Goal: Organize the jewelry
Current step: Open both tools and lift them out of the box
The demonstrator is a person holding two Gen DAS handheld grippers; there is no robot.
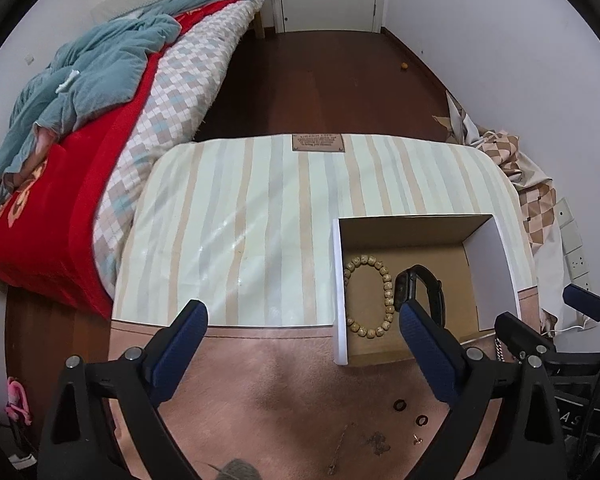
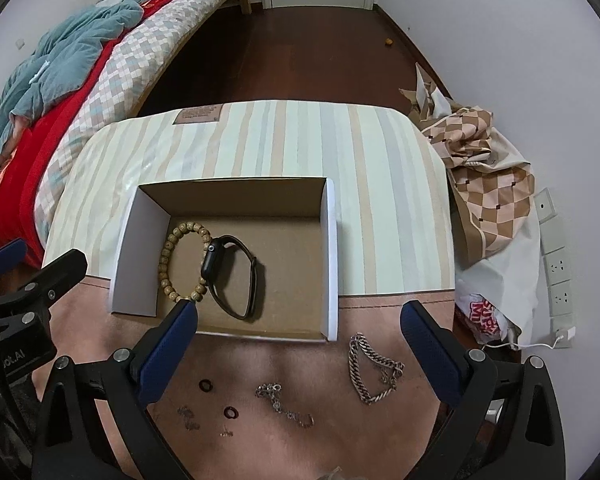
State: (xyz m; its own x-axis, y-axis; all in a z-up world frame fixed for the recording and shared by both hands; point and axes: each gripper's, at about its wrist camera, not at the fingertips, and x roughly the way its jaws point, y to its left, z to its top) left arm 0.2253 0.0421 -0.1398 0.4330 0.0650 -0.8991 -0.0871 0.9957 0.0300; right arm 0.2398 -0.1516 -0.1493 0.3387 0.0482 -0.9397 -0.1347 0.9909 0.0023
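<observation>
Watch [image 2: 232, 276] lay in box [image 2: 332, 256], long axis diagonal, face toward bead bracelet [image 2: 182, 264]; left gripper [image 1: 304, 320] and right gripper [image 2: 300, 320] fingers spread, empty.

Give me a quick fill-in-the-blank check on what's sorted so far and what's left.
1. The bead bracelet lies inside the box beside the black ____.
2. The thick silver chain lies ____ the box.
3. Both the left gripper and right gripper are ____.

Missing words: watch; outside; open

Matt cardboard box [image 2: 228, 240] holds wooden beads [image 2: 180, 264]; shiny metal chain [image 2: 374, 372] on glossy striped tablecloth [image 2: 380, 200].
</observation>
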